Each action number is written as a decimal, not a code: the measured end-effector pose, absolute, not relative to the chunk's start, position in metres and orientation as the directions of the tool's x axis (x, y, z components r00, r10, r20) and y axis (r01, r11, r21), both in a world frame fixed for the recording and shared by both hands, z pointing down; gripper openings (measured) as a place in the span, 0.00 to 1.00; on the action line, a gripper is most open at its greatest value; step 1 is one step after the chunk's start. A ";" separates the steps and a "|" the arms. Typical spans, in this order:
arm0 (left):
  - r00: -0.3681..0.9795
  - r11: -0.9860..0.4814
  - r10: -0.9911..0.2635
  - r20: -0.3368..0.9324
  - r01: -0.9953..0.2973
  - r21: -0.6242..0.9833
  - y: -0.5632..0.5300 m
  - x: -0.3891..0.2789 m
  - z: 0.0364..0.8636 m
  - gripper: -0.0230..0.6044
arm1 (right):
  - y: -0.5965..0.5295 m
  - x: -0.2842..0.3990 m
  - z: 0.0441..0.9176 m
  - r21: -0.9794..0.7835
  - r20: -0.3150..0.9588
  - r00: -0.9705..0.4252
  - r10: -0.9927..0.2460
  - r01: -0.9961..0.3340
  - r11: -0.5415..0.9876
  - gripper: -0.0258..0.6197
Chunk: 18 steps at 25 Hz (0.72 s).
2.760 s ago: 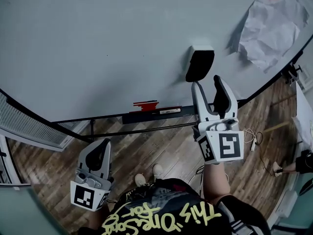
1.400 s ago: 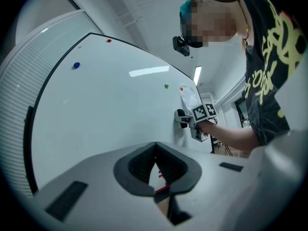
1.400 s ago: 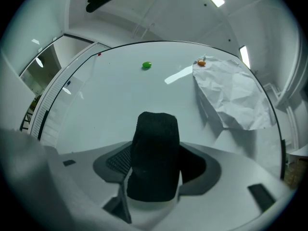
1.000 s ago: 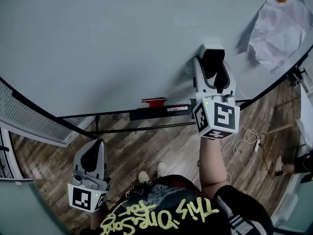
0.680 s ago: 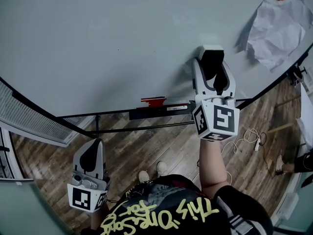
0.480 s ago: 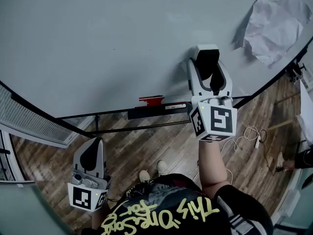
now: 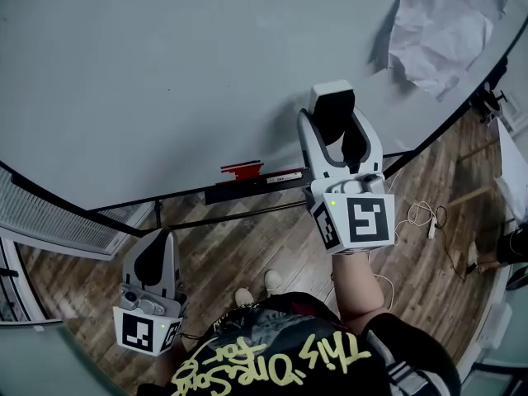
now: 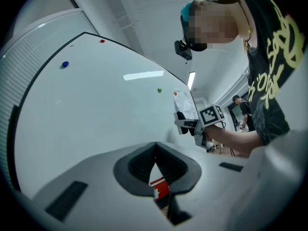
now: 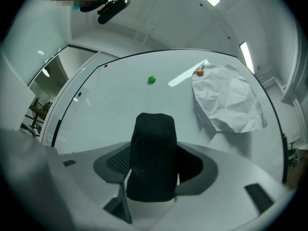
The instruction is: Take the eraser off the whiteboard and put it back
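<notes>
The eraser (image 7: pixel 332 110), a white block with a black felt face, sits between the jaws of my right gripper (image 7: pixel 333 124), which is shut on it in front of the whiteboard (image 7: pixel 165 73). In the right gripper view the eraser's (image 9: pixel 154 153) felt fills the gap of the right gripper (image 9: pixel 153 163); I cannot tell whether it touches the board. My left gripper (image 7: pixel 157 258) hangs low at the left over the floor, shut and holding nothing. In its own view the left gripper's (image 8: pixel 155 152) jaw tips meet.
A crumpled paper sheet (image 7: pixel 441 23) hangs on the board at the upper right under an orange magnet (image 9: pixel 199 72); a green magnet (image 9: pixel 152 79) is further left. Below the board runs the marker tray (image 7: pixel 256 190) with a red item (image 7: pixel 241 170). A cable (image 7: pixel 421 217) lies on the wooden floor.
My right gripper, open below the eraser 2.8 s ago, has risen and shut on it, then drifted slightly down and left, away from the paper. The left gripper stayed low.
</notes>
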<state>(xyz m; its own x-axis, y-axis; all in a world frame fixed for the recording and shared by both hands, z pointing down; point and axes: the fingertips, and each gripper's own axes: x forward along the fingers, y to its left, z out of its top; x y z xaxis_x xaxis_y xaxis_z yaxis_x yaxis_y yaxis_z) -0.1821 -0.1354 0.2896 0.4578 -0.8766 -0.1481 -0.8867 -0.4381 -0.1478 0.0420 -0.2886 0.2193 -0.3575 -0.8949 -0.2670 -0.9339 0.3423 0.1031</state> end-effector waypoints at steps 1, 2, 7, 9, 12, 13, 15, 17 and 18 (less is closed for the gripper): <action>0.464 -0.445 -0.874 -0.143 -0.884 -0.146 -0.137 -0.181 0.290 0.05 | -0.285 0.044 0.218 0.101 -0.269 -0.357 -0.894 -0.934 0.342 0.44; 0.470 -0.452 -0.872 -0.138 -0.880 -0.144 -0.138 -0.179 0.291 0.05 | -0.282 0.045 0.217 0.100 -0.271 -0.356 -0.895 -0.935 0.341 0.44; 0.493 -0.475 -0.861 -0.126 -0.868 -0.148 -0.144 -0.172 0.293 0.05 | -0.267 0.056 0.213 0.087 -0.281 -0.346 -0.895 -0.938 0.335 0.44; 0.500 -0.482 -0.858 -0.122 -0.863 -0.150 -0.147 -0.169 0.294 0.05 | -0.262 0.060 0.212 0.082 -0.285 -0.342 -0.895 -0.939 0.333 0.44; 0.513 -0.494 -0.850 -0.122 -0.856 -0.153 -0.148 -0.164 0.293 0.05 | -0.255 0.064 0.213 0.081 -0.286 -0.340 -0.896 -0.940 0.331 0.44; 0.518 -0.499 -0.847 -0.122 -0.853 -0.156 -0.149 -0.163 0.292 0.05 | -0.253 0.065 0.214 0.082 -0.285 -0.339 -0.897 -0.941 0.329 0.44; 0.527 -0.507 -0.841 -0.123 -0.847 -0.160 -0.150 -0.161 0.291 0.05 | -0.248 0.067 0.215 0.083 -0.284 -0.334 -0.899 -0.943 0.324 0.44; 0.533 -0.513 -0.837 -0.122 -0.843 -0.162 -0.150 -0.159 0.290 0.05 | -0.244 0.071 0.215 0.081 -0.283 -0.328 -0.901 -0.945 0.318 0.44; 0.537 -0.517 -0.835 -0.121 -0.841 -0.162 -0.150 -0.157 0.289 0.05 | -0.242 0.073 0.215 0.079 -0.283 -0.325 -0.903 -0.946 0.315 0.44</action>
